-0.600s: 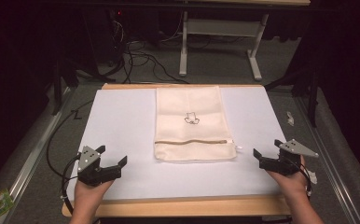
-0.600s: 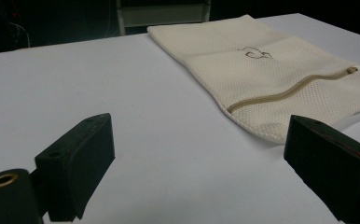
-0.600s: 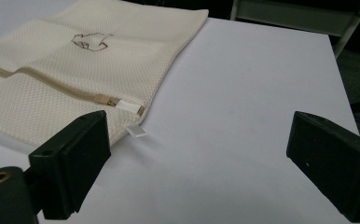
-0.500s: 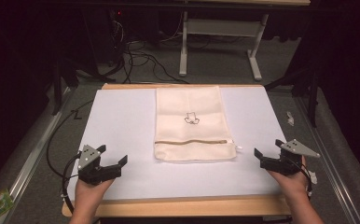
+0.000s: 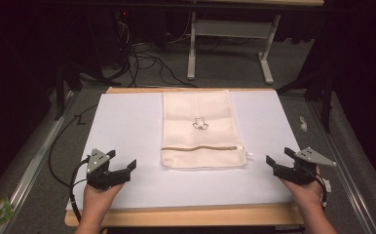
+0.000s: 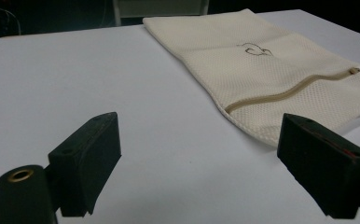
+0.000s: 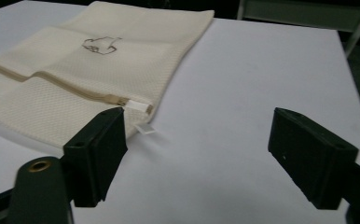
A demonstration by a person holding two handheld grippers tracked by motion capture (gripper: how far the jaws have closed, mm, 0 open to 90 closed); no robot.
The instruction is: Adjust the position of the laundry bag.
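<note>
We hold the left tool and the right tool low over the white bench, both with jaws spread wide and nothing between them. The cream mesh bag lies flat between the two, ahead of each and toward its inner side, well apart from the pads. Its zipper runs across the near end, and the pull tab sits just beyond the right tool's jaw. Against the earlier frames, little differs: both tools sit about where they were, the bag unmoved.
</note>
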